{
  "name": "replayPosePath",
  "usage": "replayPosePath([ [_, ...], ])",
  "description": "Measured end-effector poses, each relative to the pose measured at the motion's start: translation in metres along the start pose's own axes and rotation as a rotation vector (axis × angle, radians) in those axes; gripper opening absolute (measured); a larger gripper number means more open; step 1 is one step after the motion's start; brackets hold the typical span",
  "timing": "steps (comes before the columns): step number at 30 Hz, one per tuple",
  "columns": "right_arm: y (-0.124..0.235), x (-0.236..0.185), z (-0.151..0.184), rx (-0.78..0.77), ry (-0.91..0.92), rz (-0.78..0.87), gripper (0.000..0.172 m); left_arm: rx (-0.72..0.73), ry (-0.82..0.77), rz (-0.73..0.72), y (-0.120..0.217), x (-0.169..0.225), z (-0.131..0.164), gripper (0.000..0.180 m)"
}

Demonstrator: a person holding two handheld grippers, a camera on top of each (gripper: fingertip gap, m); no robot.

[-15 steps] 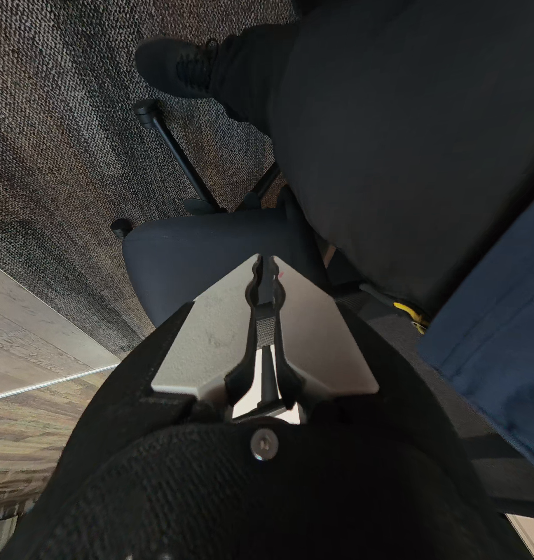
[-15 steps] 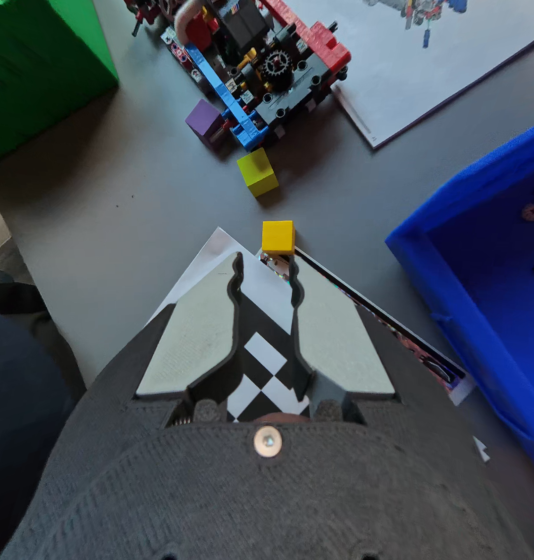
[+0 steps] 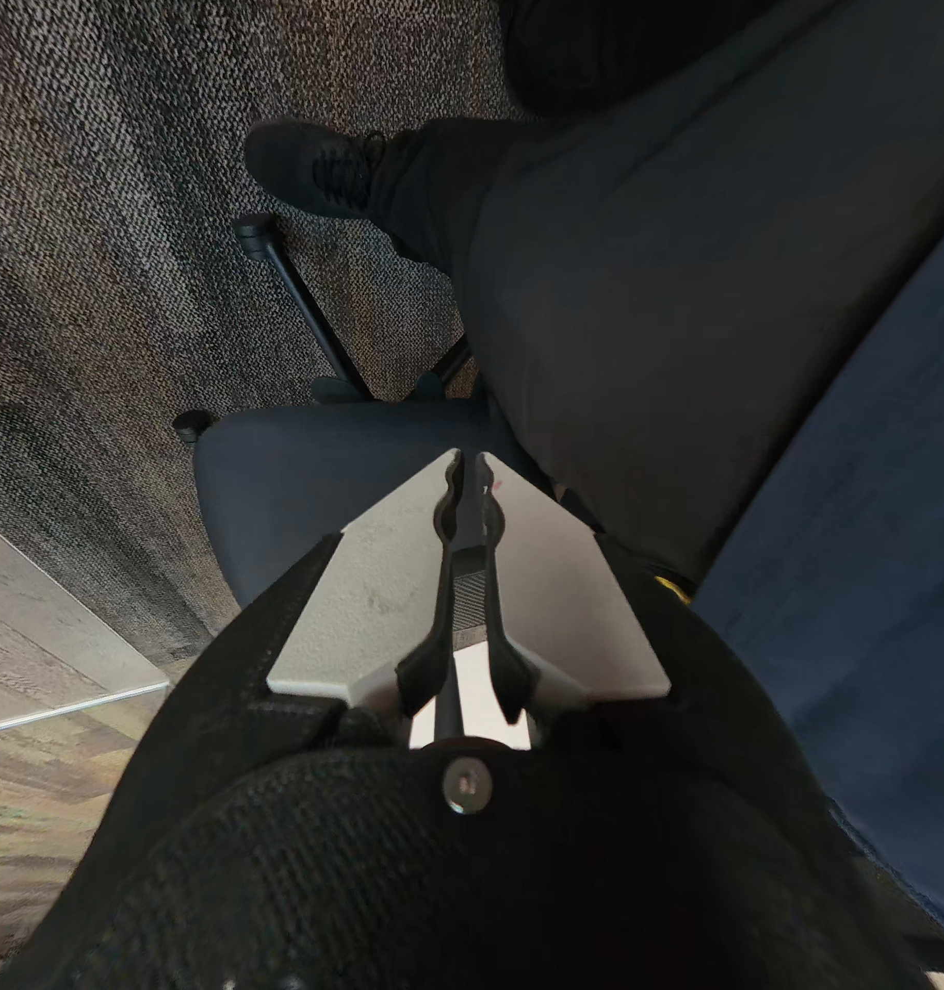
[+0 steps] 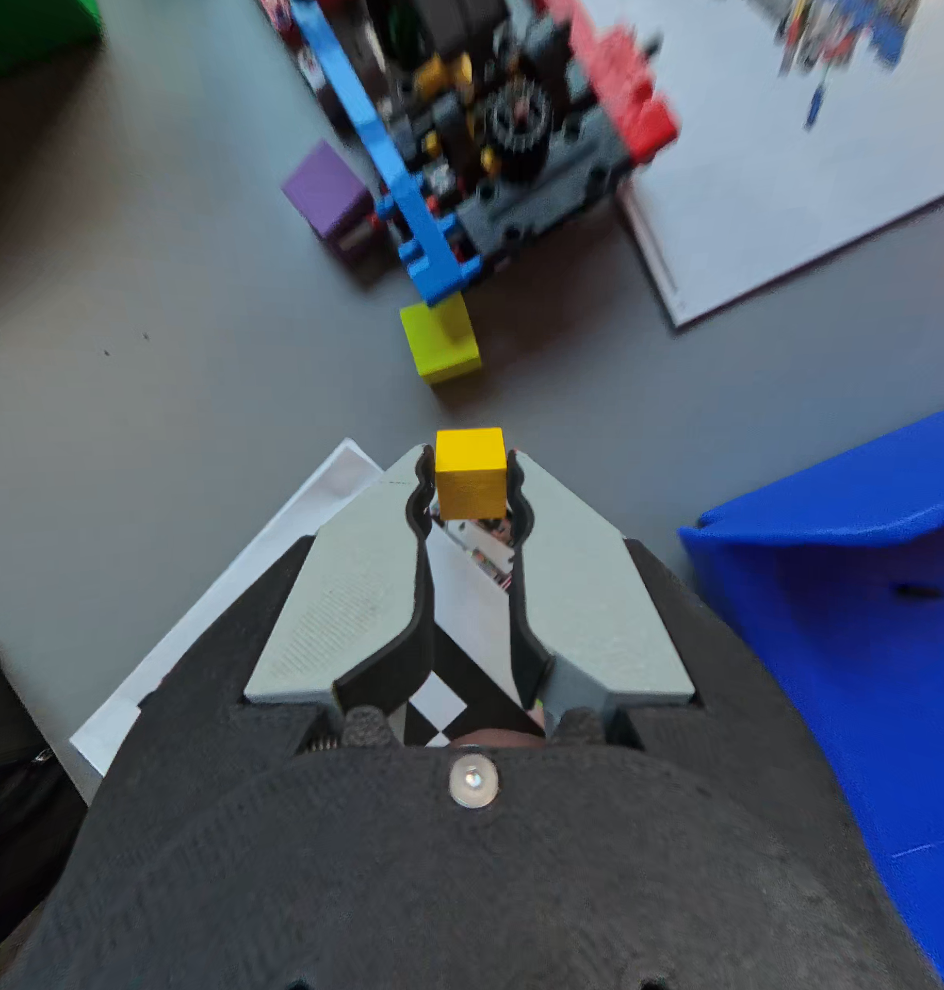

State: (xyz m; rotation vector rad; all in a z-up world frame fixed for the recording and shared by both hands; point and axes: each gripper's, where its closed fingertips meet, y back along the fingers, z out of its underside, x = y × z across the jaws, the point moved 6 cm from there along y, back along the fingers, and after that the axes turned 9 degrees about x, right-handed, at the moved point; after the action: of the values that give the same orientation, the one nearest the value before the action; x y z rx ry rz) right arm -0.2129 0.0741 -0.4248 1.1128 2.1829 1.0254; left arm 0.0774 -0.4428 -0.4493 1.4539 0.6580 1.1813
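Our right gripper [image 4: 471,471] pinches a small yellow wooden cube [image 4: 470,474] at the fingertips, both pads pressing, lifted above the grey tabletop [image 4: 164,321] near the blue fabric bin [image 4: 834,616]. We judge a steady squeeze best. Left gripper [image 3: 471,471]: nearly closed, empty, over the chair seat [image 3: 325,482].

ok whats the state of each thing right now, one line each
left gripper: fingers nearly together, nothing between them, over the chair seat
right gripper: fingers pressed on yellow cube
lime cube: resting on table
purple cube: beside brick model
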Motion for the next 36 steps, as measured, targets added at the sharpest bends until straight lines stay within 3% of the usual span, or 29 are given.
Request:
replayPosePath([
  [6, 0.028, 0.003, -0.110, 0.249, 0.092, -0.114, 0.024, -0.023, 0.070, 0.016, -0.009, 0.000, 0.032, 0.002],
  [11, -0.001, -0.004, -0.171, 0.203, 0.277, -0.180, 0.024, -0.019, 0.124, 0.016, -0.012, 0.001, 0.050, 0.002],
  [15, -0.027, -0.012, -0.183, 0.125, 0.361, -0.217, 0.024, 0.030, 0.164, 0.017, -0.012, 0.005, 0.053, 0.002],
  [23, -0.043, -0.022, -0.186, 0.090, 0.404, -0.228, 0.024, 0.016, 0.193, 0.038, -0.021, 0.020, 0.069, 0.002],
  [36, -0.029, -0.022, -0.197, 0.177, 0.366, -0.225, 0.024, 0.052, 0.173, 0.012, -0.009, 0.015, 0.066, 0.002],
])
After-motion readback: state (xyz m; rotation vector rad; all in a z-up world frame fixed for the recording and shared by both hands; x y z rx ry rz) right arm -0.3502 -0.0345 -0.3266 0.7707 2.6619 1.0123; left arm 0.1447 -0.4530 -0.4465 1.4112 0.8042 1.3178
